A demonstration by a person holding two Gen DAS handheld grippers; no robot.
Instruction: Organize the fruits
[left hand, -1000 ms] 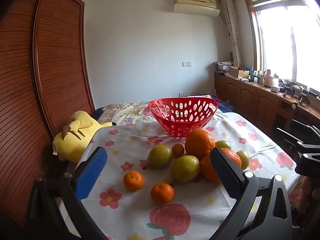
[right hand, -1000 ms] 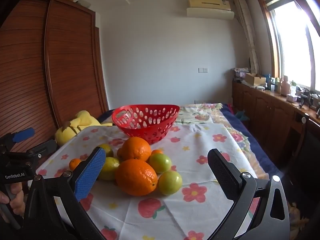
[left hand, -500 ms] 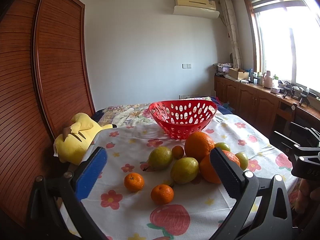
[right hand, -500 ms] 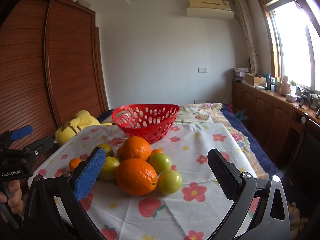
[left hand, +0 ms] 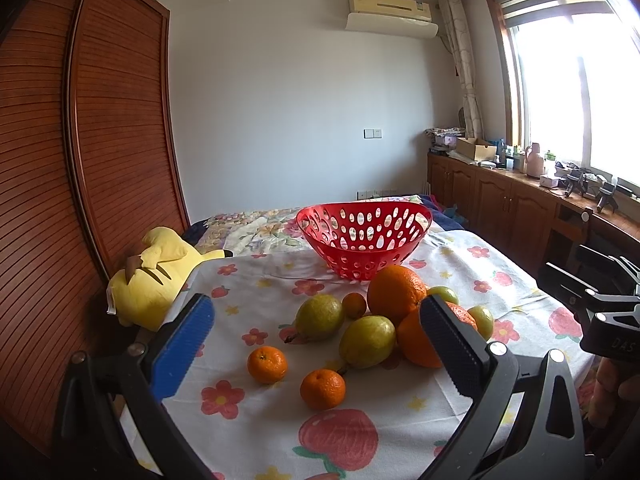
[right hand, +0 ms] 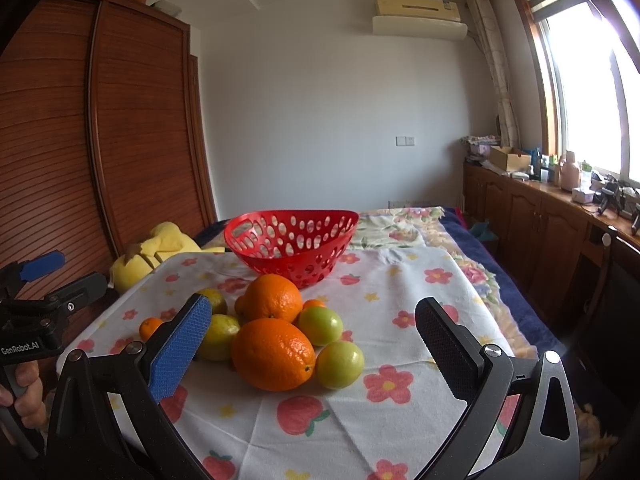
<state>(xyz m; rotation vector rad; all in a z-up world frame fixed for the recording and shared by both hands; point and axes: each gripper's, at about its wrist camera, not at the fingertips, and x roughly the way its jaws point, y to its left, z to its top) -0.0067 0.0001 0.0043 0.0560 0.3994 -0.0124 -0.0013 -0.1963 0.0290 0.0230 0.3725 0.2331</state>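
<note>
Barely anything moved: both tongs, left (left hand: 316, 354) and right (right hand: 312, 350), stayed spread, empty; fruit pile (right hand: 276, 332) mid-desk (right hand: 400, 280), basket (right hand: 292, 242) behind.

A table is covered by a white cloth (left hand: 400, 412) printed with flowers and strawberries. A red perforated basket (left hand: 364, 236) is set at its far side. Nearer, two large oranges (right hand: 273, 354), green pears (left hand: 367, 341), small green fruits (right hand: 340, 364) and tangerines (left hand: 322, 389) are clustered on the cloth.

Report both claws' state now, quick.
Left claw: open, holding nothing.
Right claw: open, holding nothing.
</note>
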